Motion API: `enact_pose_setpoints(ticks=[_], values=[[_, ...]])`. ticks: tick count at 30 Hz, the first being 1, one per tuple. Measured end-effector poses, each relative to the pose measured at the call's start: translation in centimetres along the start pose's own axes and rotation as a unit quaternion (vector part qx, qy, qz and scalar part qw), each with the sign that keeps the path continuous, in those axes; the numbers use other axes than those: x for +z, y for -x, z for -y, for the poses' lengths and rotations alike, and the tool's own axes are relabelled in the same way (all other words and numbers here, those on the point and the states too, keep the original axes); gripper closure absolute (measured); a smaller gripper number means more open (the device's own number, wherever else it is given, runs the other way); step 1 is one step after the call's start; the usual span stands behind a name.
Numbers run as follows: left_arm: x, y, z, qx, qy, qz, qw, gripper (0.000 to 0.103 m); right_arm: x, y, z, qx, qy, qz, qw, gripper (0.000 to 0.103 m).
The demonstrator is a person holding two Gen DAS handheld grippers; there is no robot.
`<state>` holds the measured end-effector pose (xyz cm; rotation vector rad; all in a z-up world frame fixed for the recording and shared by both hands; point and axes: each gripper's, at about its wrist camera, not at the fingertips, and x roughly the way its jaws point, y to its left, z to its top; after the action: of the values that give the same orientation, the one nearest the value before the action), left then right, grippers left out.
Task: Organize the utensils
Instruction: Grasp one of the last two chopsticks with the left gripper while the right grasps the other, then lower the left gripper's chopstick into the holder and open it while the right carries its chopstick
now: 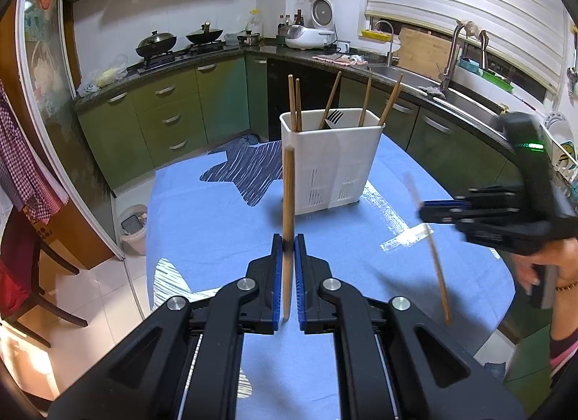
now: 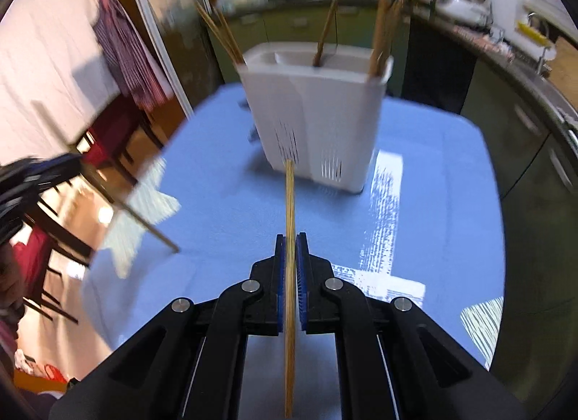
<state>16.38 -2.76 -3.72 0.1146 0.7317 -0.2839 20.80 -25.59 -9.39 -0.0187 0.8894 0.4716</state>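
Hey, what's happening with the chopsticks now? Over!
Left gripper shut on chopstick. Right gripper shut on another chopstick. White utensil holder ahead, path clear.

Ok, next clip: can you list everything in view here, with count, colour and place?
utensil holder: one, white, slotted, upright on the table's far side
chopsticks in holder: about five, brown wood, standing in its compartments
fork: one, dark, in the holder
tablecloth: one, light blue with star prints, covering the table
woks: two, dark, lidded, on the stove behind
rice cooker: one, white, on the counter
bin: one, pale, on the floor left of the table
left gripper: fingers shut on one brown chopstick
right gripper: fingers shut on one lighter chopstick
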Motion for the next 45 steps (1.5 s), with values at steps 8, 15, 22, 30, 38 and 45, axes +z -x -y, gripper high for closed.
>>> enact_pose_setpoints(ticks=[8,15,22,30,38,45], values=[[1.0,1.1,0.6,-0.003,-0.007,0.016,0.9998,0.096,-2.8,6.0,0.9,0.012,-0.015,0.055,0.998,0.097],[3.9,2.3,2.0,-0.029,-0.017,0.024,0.9992,0.096,-3.7,7.0,0.8,0.016,-0.019,0.072,0.997,0.097],[10.2,4.1,3.8,-0.025,-0.037,0.085,0.9953,0.096,-4.3,7.6,0.9,0.018,-0.021,0.081,0.996,0.097],[16.8,3.5,4.8,-0.023,-0.028,0.140,0.9894,0.096,-5.0,8.3,1.7,0.018,-0.032,0.092,0.995,0.097],[20.0,-1.3,4.5,0.007,-0.012,0.148,0.9889,0.096,-5.7,9.0,2.1,0.022,-0.034,0.101,0.994,0.097],[18.6,-6.5,3.9,0.009,-0.010,0.103,0.9946,0.096,-5.7,9.0,2.4,0.021,-0.038,0.101,0.994,0.096]])
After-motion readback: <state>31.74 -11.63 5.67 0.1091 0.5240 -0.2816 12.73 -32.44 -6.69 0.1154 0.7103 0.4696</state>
